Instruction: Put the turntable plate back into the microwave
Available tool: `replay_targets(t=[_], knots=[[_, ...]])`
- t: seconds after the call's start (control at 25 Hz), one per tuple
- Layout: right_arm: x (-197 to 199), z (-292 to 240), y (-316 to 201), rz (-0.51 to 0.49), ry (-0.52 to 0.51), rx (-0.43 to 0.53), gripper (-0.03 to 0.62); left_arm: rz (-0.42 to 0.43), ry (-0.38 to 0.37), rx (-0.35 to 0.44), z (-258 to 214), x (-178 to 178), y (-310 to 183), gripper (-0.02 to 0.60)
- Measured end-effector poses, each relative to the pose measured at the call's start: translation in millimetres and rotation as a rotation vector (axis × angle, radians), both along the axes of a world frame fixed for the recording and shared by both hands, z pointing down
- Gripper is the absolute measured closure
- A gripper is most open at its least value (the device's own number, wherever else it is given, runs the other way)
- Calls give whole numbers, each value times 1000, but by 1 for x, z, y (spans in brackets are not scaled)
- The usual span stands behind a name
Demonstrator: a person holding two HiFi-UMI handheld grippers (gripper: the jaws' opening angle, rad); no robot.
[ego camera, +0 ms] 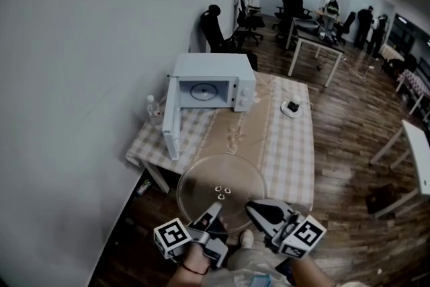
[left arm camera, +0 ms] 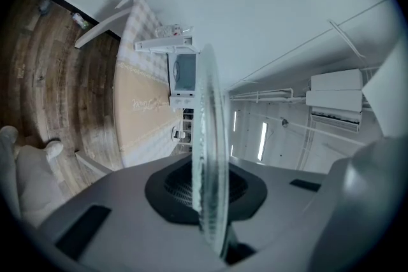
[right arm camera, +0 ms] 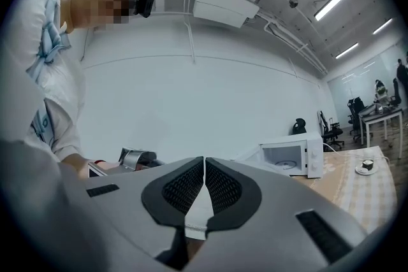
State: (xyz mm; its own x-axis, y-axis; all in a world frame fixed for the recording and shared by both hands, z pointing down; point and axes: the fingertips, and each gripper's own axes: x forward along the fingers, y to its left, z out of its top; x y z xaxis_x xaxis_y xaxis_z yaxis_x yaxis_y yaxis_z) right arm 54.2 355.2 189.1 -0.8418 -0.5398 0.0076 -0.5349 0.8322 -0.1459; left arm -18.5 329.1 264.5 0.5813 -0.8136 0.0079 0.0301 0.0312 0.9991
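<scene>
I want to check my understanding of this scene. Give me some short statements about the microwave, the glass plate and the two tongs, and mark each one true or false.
1. The door of the microwave stands open. True.
2. The glass plate lies inside the microwave. False: the left tongs hold it by its rim, well short of the microwave.
3. The right tongs are shut with nothing between them. True.
4. The small dish stands to the left of the microwave. False: in the head view it stands on the table to the microwave's right.
</scene>
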Motion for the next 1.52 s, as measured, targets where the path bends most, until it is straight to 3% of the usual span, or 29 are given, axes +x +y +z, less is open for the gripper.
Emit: replay_targets(t=[0.52, 0.8, 1.0, 1.24, 1.32, 1.52], knots=[[24, 19, -94, 12, 30, -60, 560, -98, -52, -29, 20, 20, -80, 565], [56, 38, -161, 119, 18, -174, 559, -197, -11, -27, 28, 32, -132, 565], [69, 56, -207, 200, 55, -261, 559, -303, -27, -5, 35, 30, -174, 565], [76, 80, -241, 233, 2, -443, 543, -394, -13, 17, 39, 26, -210, 566], [83, 89, -251, 260, -23, -525, 501, -404, -15, 15, 41, 27, -220, 566], [87, 110, -265, 257, -229, -819, 446, -424, -7, 10, 46, 28, -236, 566]])
